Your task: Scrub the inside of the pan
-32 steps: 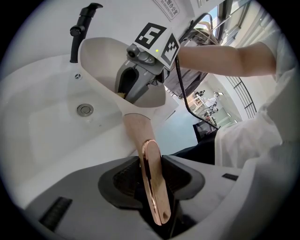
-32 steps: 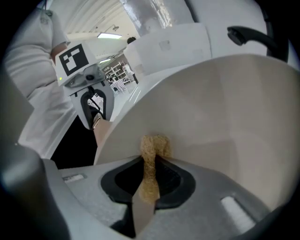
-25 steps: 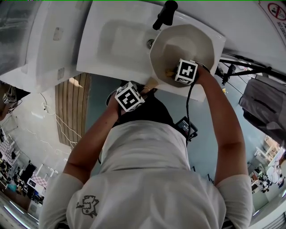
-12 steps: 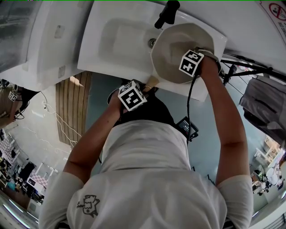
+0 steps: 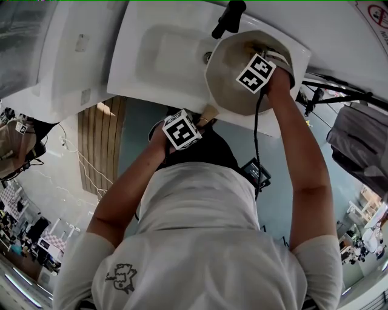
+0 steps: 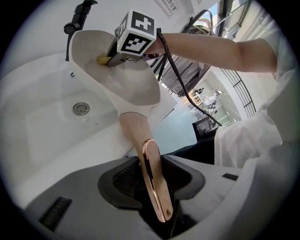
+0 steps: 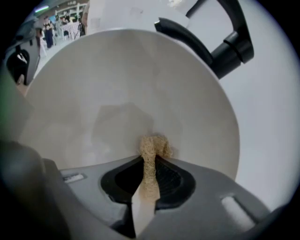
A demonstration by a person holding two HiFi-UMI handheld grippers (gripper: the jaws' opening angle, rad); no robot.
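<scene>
Right gripper point(image 7: 150, 161) now farther across the pan point(image 5: 227, 79), nearer the faucet point(image 5: 227, 18), jaws clamped on a tan sponge point(image 7: 152, 147) at the inner wall, left gripper point(image 6: 155, 174) clamped on the handle point(image 6: 140, 136), pan tilted over the sink point(image 5: 163, 54)

White sink point(image 5: 151, 54) w/ black faucet point(image 5: 228, 18) & metal drain point(image 6: 81, 108); slatted wood panel point(image 5: 97, 145) below-left.

The pan point(image 7: 140, 84) looks smooth and matt inside, like cream enamel. Its handle point(image 6: 153, 183) ends in glossy, copper-coloured metal. The scrub pad point(image 7: 152, 147) is rough and fibrous. The sink point(image 5: 163, 57) is smooth, slightly glossy; the faucet point(image 7: 229, 44) is matt black.
</scene>
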